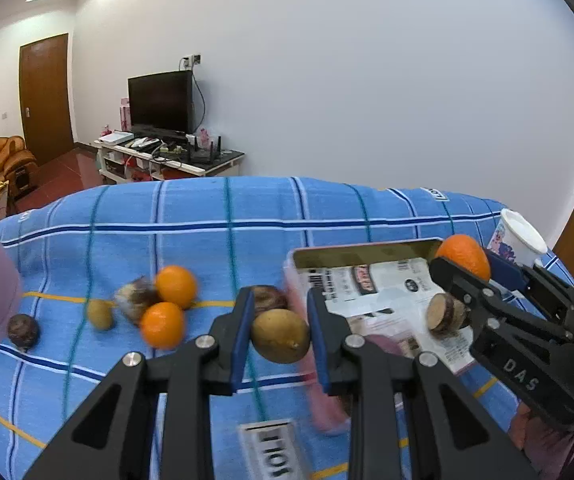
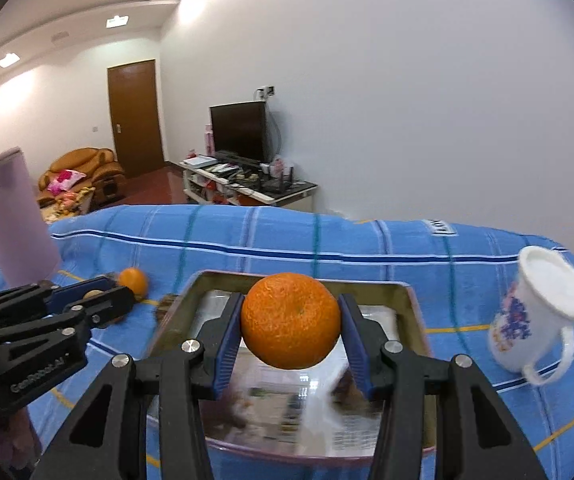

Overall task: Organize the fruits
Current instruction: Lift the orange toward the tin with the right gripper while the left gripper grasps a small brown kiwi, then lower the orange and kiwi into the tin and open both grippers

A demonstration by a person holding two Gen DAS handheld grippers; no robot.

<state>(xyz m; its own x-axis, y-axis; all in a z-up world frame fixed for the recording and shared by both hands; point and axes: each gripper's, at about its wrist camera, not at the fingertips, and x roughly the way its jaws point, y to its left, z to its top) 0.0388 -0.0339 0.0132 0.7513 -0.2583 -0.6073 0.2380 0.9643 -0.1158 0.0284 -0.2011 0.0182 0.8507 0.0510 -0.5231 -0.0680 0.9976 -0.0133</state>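
My left gripper (image 1: 280, 334) is shut on a yellow-green lemon-like fruit (image 1: 281, 336), held above the blue cloth just left of the tin tray (image 1: 361, 249). My right gripper (image 2: 291, 330) is shut on a large orange (image 2: 290, 320) above the tray (image 2: 411, 300), which is lined with printed paper. A round brown fruit (image 1: 445, 314) lies in the tray. Left of the tray lie two small oranges (image 1: 169, 306), a green fruit (image 1: 100, 314) and dark brown fruits (image 1: 23, 331). The right gripper also shows in the left wrist view (image 1: 483, 280), the left one in the right wrist view (image 2: 99, 300).
A white mug with a floral print (image 2: 535, 316) stands right of the tray. A pink cylinder (image 2: 15, 220) stands at the far left of the cloth-covered surface (image 1: 207, 220). A TV stand and sofa lie beyond the far edge.
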